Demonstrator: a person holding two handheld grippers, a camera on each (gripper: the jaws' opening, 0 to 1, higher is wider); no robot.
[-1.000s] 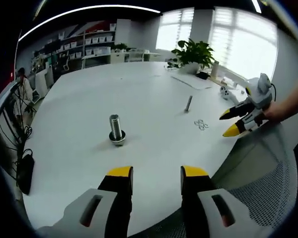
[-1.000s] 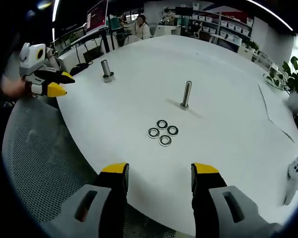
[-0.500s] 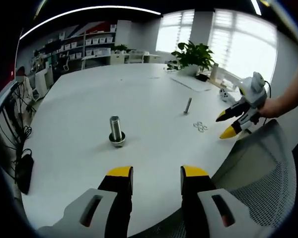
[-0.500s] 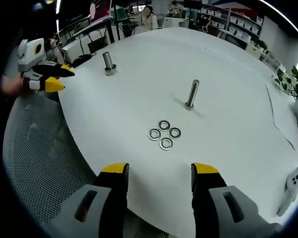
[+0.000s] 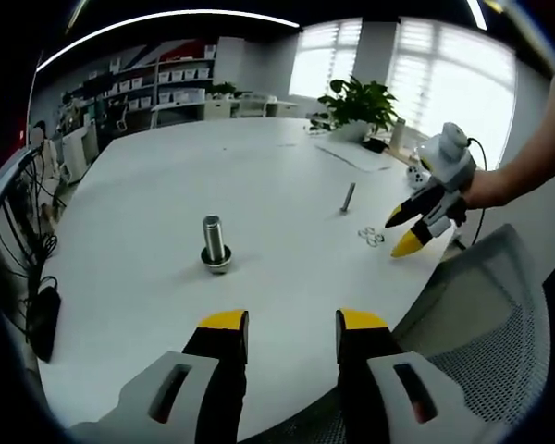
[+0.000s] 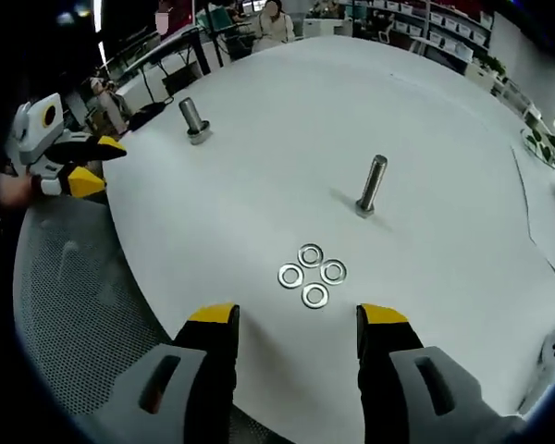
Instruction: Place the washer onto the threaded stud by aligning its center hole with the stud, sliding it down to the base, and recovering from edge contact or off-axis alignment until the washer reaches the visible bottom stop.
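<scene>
So the four washers [image 6: 310,276] sit in a tight little cluster flat on the white counter [image 6: 444,139], just in front of the right tool [image 6: 296,319], whose jaws are spread apart with nothing between them. The thin stud [image 6: 371,185] stands upright a bit past the washers, and a fatter stud [image 6: 192,119] is well off near the counter's edge. The left tool [image 5: 282,324] hangs at the counter's rim facing the fat stud, jaws apart and empty too.

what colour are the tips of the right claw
Yellow, on black jaws; the right claw shows them best in the right gripper view.
</scene>
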